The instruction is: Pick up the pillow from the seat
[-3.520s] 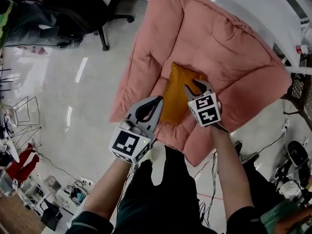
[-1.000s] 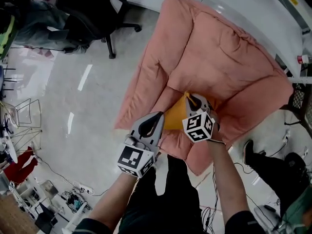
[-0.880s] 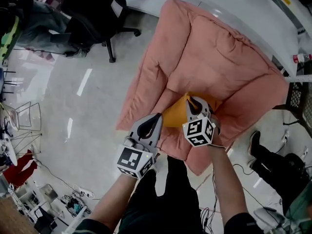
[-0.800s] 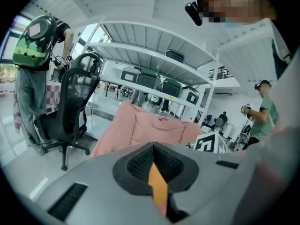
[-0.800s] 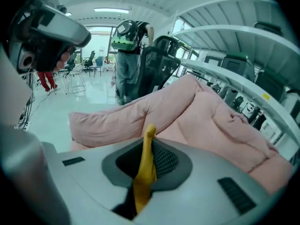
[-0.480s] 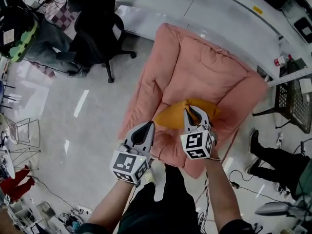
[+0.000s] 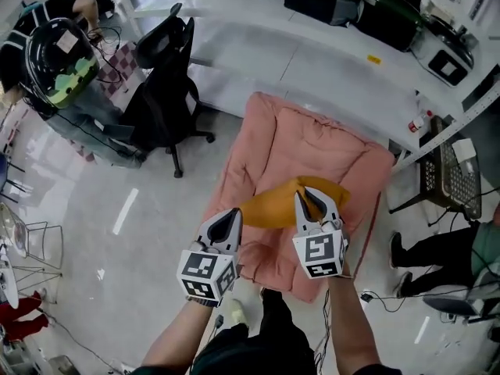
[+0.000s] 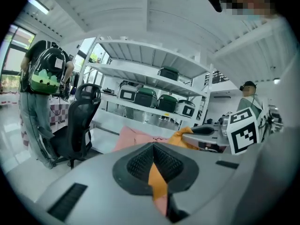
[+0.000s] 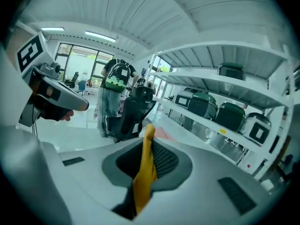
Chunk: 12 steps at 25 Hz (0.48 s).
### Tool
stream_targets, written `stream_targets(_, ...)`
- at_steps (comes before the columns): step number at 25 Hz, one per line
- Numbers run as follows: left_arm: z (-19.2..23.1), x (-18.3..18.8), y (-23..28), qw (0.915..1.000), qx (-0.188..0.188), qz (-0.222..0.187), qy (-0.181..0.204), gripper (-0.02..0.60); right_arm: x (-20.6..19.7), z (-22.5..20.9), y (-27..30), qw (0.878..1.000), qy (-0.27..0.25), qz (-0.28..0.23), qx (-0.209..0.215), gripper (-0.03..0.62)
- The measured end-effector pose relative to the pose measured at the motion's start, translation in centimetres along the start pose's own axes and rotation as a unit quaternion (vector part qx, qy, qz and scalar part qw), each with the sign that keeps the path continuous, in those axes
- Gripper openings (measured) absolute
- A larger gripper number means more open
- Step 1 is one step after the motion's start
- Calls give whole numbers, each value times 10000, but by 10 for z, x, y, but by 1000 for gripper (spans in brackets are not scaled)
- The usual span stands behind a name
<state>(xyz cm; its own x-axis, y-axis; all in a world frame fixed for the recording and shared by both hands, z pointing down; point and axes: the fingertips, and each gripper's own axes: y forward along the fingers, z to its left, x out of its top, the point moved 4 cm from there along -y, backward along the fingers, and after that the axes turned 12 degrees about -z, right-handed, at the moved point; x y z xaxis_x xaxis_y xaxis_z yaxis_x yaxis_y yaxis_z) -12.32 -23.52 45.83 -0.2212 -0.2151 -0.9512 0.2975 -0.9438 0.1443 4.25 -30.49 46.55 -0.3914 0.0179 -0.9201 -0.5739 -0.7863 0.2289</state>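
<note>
Lifting has started: the pillow [image 7: 287,204] lay on the seat [image 7: 312,143] and now hangs above it. The left gripper [image 7: 232,214] and right gripper [image 7: 309,198] each pinch its cloth tight. Pickup looks nearly done.

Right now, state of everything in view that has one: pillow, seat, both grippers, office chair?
pillow: held up above the seat, stretched between both grippers.
left gripper: shut on the pillow's fabric.
right gripper: shut on the pillow's fabric.
seat: no pillow resting on it.
office chair: upright, unoccupied.
</note>
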Motion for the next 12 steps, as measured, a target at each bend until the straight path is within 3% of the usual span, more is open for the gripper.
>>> stream_targets(12, -12, 106, -45, 9983, -131, -555, 129, 5, 107, -20, -62, 9943, 417, -848, -492, 31)
